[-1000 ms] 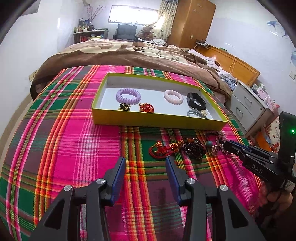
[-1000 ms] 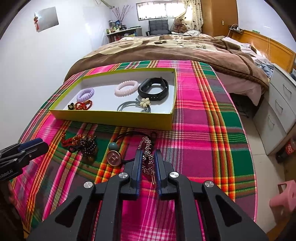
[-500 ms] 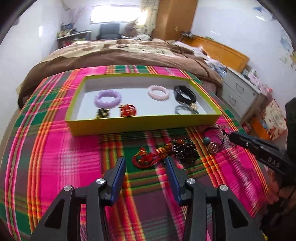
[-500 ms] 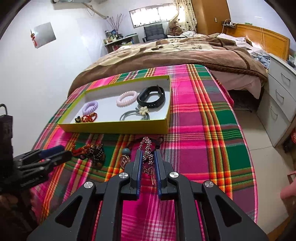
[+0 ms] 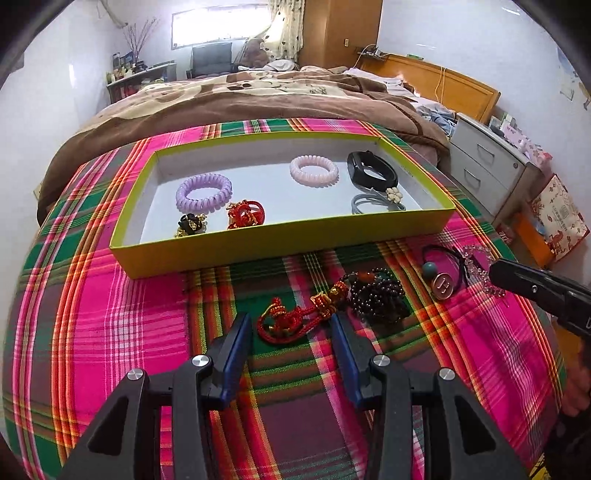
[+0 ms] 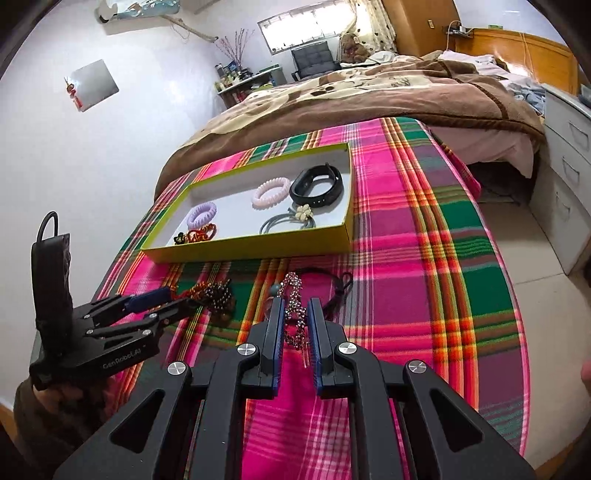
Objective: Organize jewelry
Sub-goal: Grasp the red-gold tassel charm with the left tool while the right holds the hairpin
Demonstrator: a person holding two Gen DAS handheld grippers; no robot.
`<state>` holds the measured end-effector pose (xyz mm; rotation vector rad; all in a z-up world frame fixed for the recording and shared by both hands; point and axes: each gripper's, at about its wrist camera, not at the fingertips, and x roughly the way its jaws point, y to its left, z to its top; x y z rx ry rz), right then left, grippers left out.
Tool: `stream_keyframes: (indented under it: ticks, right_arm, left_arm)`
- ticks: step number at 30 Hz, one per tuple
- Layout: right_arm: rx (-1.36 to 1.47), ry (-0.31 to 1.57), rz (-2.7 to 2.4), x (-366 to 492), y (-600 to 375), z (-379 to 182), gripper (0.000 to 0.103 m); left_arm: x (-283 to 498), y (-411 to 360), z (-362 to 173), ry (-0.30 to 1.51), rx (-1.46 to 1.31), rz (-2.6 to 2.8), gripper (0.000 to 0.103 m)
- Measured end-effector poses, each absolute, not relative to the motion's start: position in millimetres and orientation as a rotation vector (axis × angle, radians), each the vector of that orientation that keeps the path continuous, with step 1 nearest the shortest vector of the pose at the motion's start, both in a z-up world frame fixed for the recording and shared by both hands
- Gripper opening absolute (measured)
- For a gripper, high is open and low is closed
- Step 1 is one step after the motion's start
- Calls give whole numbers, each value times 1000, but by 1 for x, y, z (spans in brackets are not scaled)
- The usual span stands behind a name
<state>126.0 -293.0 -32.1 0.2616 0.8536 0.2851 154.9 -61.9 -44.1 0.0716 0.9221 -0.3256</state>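
Crystal chain [image 6: 294,314] lies between the right claw [image 6: 294,325] fingers.

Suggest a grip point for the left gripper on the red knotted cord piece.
Take the red knotted cord at its looped knot end, coming from above with the left gripper straddling it. That end lies flat on the plaid cloth, clear of the dark bead bracelet that crowds its gold-bead end, and already sits between the open fingers.

White walls [image 6: 122,155] close in a bedroom. A bright window [image 5: 218,24] glows at the far end above a dark chair [image 5: 212,59]. A brown blanket [image 5: 258,96] covers the bed, beside a wooden wardrobe [image 5: 340,29], a wooden headboard [image 5: 443,83] and grey drawers [image 5: 484,162].
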Motion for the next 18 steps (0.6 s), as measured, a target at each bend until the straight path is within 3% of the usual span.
stream_keyframes:
  ticks: [18]
  right_arm:
    - [250, 817, 266, 114, -291, -22, 13]
  left_arm:
    - [132, -61, -35, 899, 82, -398, 44]
